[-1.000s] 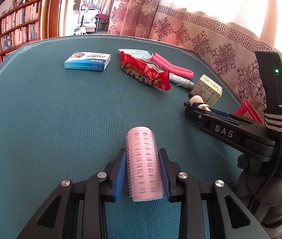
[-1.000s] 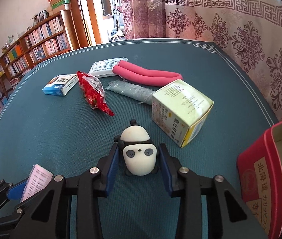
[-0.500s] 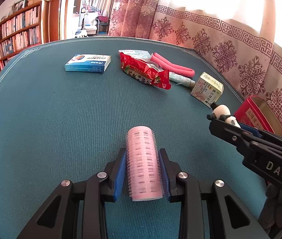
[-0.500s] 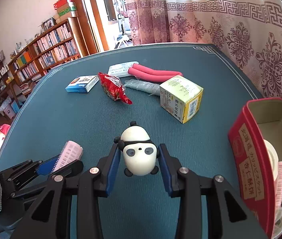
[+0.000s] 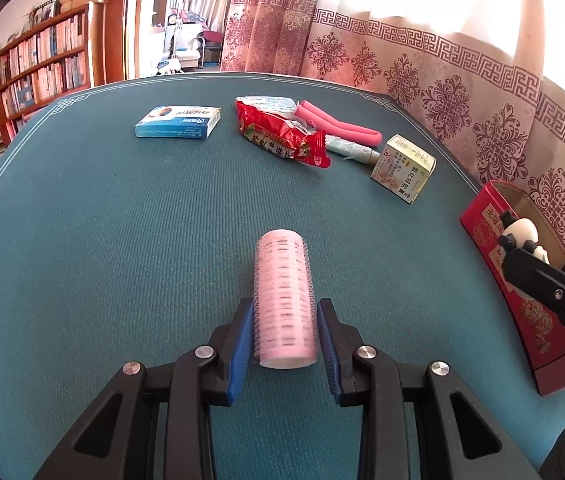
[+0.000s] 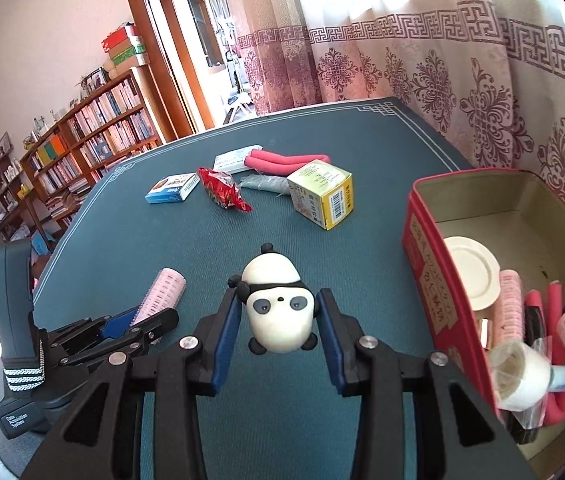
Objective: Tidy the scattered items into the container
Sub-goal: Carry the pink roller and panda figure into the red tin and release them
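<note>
Since a second before, the right gripper (image 6: pixel 278 316) had carried the panda toy (image 6: pixel 276 306) away from the yellow box (image 6: pixel 322 194) and over toward the red tin (image 6: pixel 428 264), while the left gripper (image 5: pixel 284 334) had stayed where it was. The panda was small, round and white, with black ears, black eye patches, a black band and little black feet. It sat squeezed between the right gripper's two blue pads, with its face toward the camera and its head tipped a bit to one side. In the left wrist view it hung just by the near rim of the tin (image 5: pixel 522 300), lifted off the green table (image 5: pixel 102 240). The right gripper pointed down at a slant, with the tin beside it on the right. The tin was open, and inside lay a white lid, pink rollers, red foam sticks and a white roll. The left gripper was clamped on a pink hair roller (image 5: pixel 284 300), a fat tube with bristles all over, sticking out forward past the pads. It also pointed down at a slant, above the table. Farther back on the table lay a blue box (image 5: pixel 178 122), a red snack bag (image 5: pixel 282 136), a pink foam stick (image 5: pixel 338 126), a grey tube (image 5: pixel 352 152) and a white packet (image 6: pixel 236 158), all near each other.
</note>
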